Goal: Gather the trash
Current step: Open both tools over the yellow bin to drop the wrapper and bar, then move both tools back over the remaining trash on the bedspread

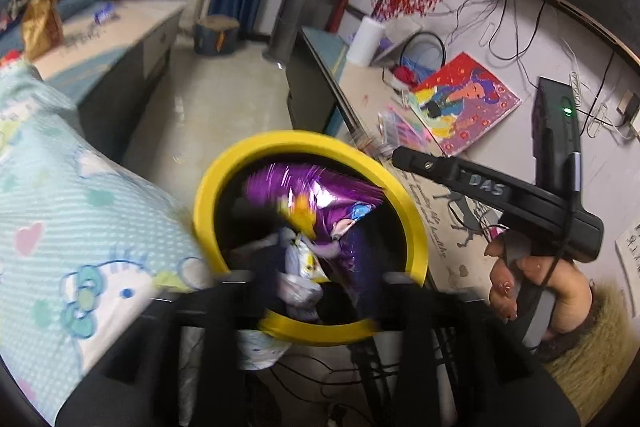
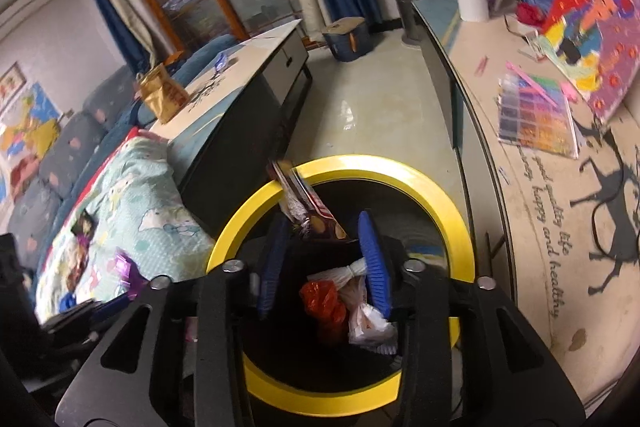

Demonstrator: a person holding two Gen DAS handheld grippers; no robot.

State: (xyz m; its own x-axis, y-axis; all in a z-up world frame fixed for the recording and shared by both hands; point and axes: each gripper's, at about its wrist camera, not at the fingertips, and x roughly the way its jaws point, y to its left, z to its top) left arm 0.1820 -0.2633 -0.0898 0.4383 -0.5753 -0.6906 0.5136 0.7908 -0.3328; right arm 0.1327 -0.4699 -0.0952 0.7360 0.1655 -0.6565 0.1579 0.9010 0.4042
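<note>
Both grippers hang over the yellow-rimmed bin. The right gripper gapes, blue fingers apart, a wrapper leaning on the rim just ahead. The left gripper's state is unclear through blur; purple foil lies inside the bin.

Yellow-rimmed bin with crumpled wrappers inside

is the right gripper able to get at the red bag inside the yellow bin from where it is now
Probably yes: the right gripper hangs open right over the yellow bin, and the red bag lies uncovered below between its fingers, beside a white bag.
</note>
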